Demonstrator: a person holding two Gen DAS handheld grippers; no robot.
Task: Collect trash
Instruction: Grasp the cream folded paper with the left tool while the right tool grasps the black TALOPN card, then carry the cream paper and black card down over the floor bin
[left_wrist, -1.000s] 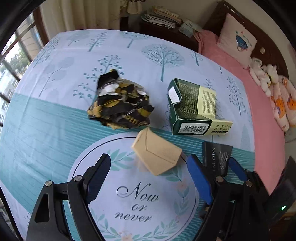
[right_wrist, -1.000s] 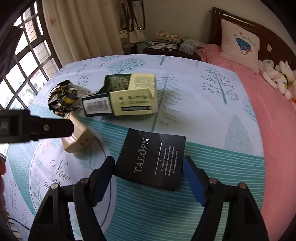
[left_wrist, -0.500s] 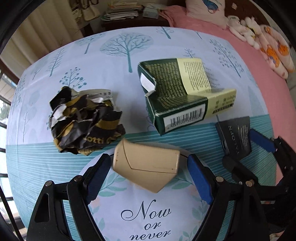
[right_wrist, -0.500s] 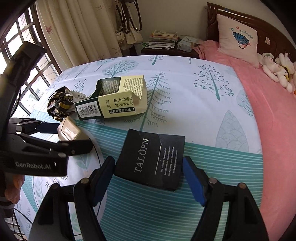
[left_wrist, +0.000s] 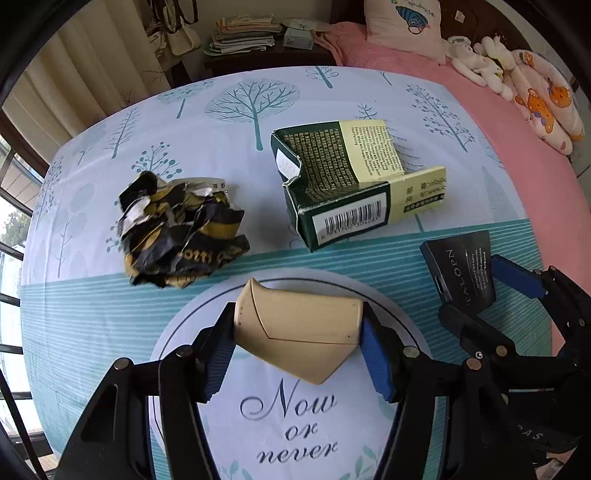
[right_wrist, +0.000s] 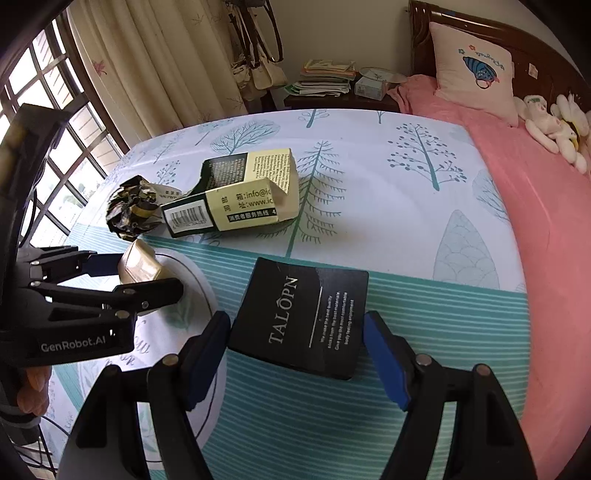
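Closing around a smooth tan cardboard box, the left gripper seems to touch it; the right gripper straddles a matte black box, jaws apart, near a crumpled foil wrapper.

The tablecloth is white with teal trees, then teal-striped around a white circle lettered in dark script. On it lie a plain tan box, a crumpled black-and-gold wrapper, a dark green and pale yellow carton and a black box with grey lettering. Beside the tablecloth, the bedsheet is pink.
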